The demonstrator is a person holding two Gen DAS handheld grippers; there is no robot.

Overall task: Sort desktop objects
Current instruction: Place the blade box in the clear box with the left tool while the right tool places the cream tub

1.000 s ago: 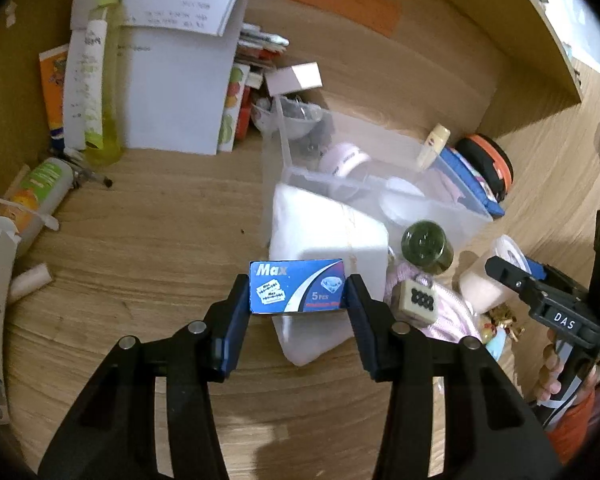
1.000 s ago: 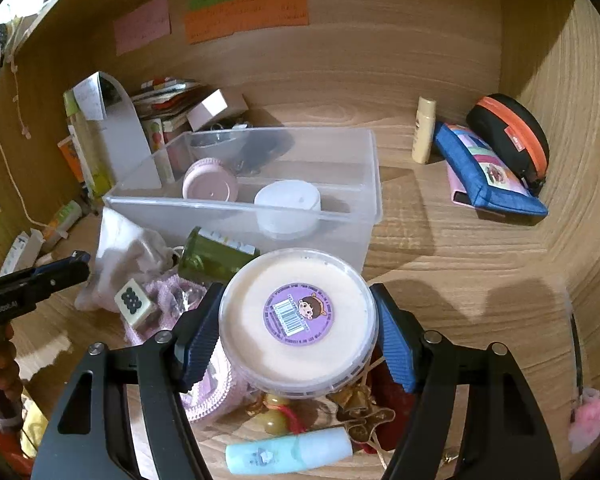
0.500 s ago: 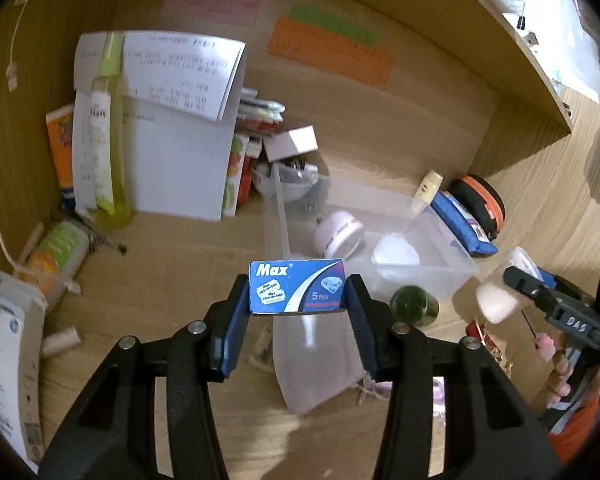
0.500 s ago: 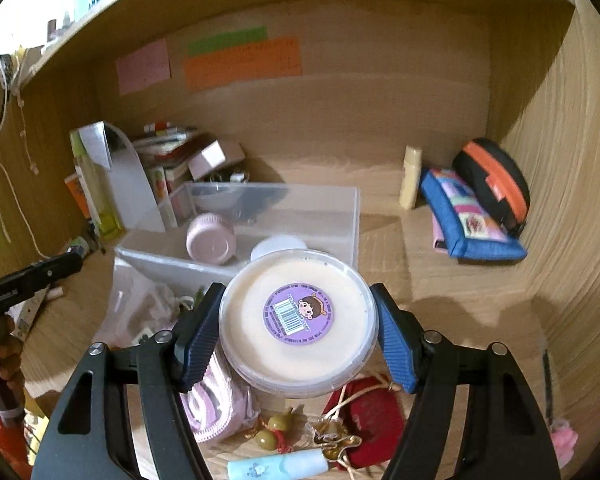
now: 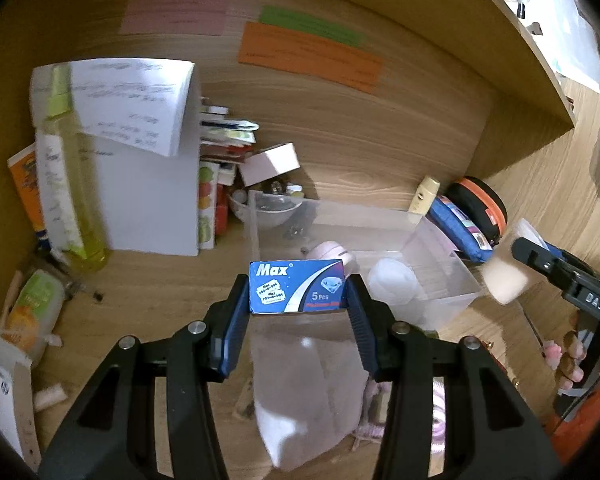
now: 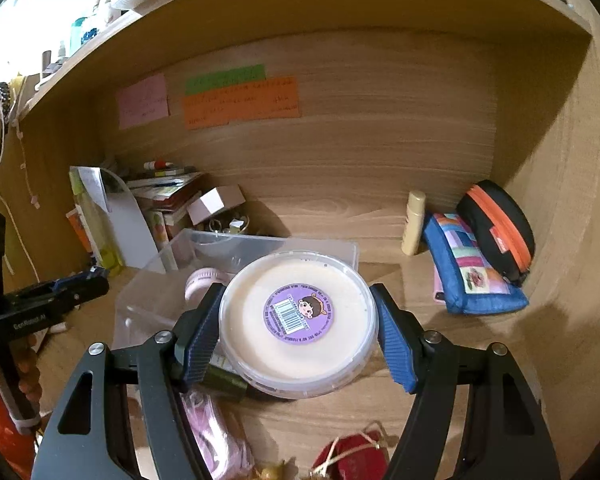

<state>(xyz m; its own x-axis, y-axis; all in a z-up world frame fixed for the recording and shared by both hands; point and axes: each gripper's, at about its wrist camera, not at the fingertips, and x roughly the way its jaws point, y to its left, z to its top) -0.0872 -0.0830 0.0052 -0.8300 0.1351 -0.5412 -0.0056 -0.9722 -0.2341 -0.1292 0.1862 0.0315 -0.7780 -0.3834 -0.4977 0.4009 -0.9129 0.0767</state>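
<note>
I have a small blue "Max" razor-blade box (image 5: 297, 287) pinched in my left hand-held gripper (image 5: 297, 300) and a round cream lidded tub (image 6: 299, 323) clamped in my right hand-held gripper (image 6: 298, 326), both above the clear plastic bin (image 5: 440, 256). Bin holds two items: one pink jar (image 5: 327, 251), one white lid (image 5: 392, 285). Pouches, bottles, cloth left on the wooden surface (image 5: 148, 280), so I'd say early-mid.

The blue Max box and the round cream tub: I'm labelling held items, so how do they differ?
The blue Max box is small, rectangular and printed cardboard; the round cream tub is a wide plastic disc with a purple barcode sticker. The box sits in the left tongs, the tub in the right tongs, spread much wider. Both are clamped above the desk clutter.
</note>
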